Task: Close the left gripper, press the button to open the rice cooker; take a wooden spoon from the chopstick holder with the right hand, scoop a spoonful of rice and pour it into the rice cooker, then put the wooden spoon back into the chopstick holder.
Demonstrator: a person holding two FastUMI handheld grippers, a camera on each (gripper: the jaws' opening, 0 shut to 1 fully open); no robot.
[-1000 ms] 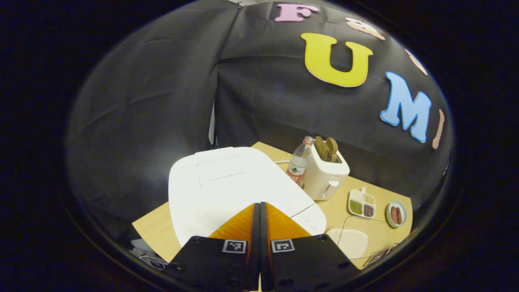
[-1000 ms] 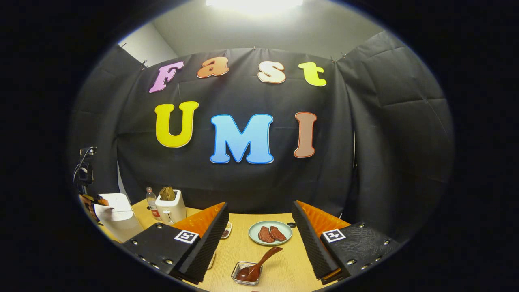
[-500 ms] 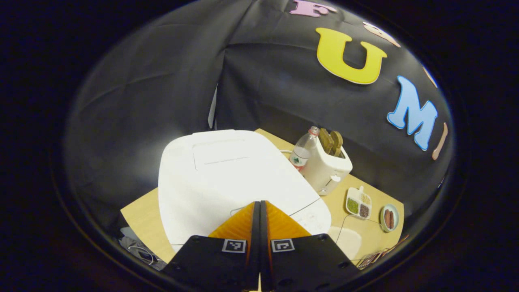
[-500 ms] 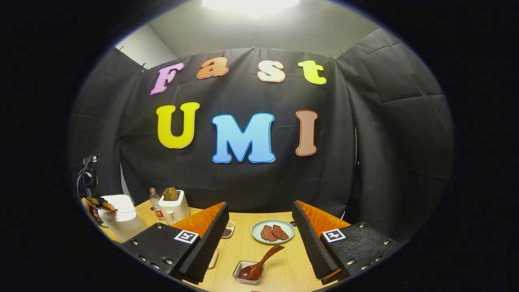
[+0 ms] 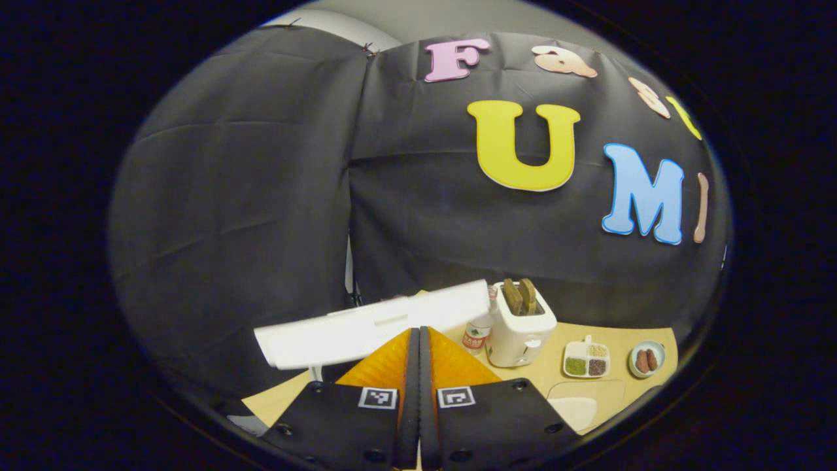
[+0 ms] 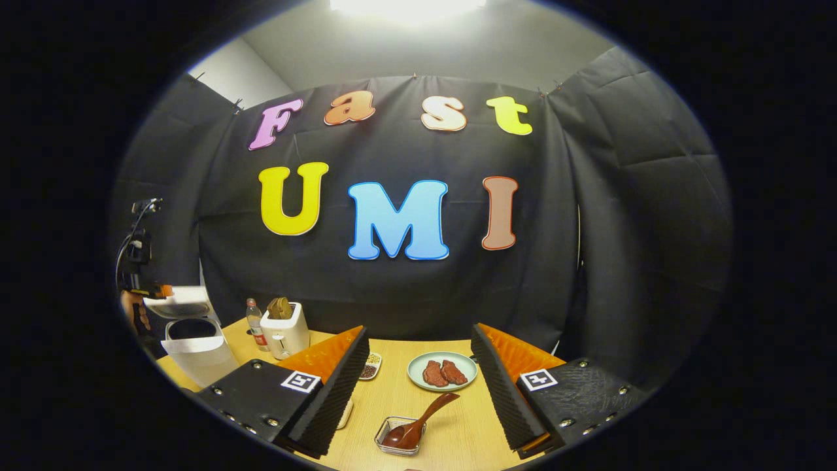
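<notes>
The white rice cooker [image 6: 196, 350] stands at the table's left end with its lid [image 6: 178, 302] swung up and the dark pot showing. In the left gripper view the raised lid [image 5: 366, 327] runs edge-on just beyond my shut left gripper [image 5: 418, 332], which holds nothing. The left gripper [image 6: 157, 290] hovers by the lid, held by a hand [image 6: 134, 315]. A dark wooden spoon [image 6: 418, 422] leans in a small wire chopstick holder [image 6: 386, 428] near the front edge. My right gripper [image 6: 419, 330] stands open above the spoon, apart from it. A clear tray of rice [image 5: 579, 409] lies right of the cooker.
A white toaster [image 5: 520, 330] with bread and a water bottle [image 5: 476, 335] stand behind the cooker. A divided dish of beans [image 5: 585, 358] and a small plate of sausages [image 5: 646, 360] sit farther right. A green plate with meat [image 6: 442, 371] lies beyond the spoon.
The rice cooker's lid has sprung from flat and closed to raised. My left gripper has lifted and tilted up, staying shut. The right gripper has barely moved.
</notes>
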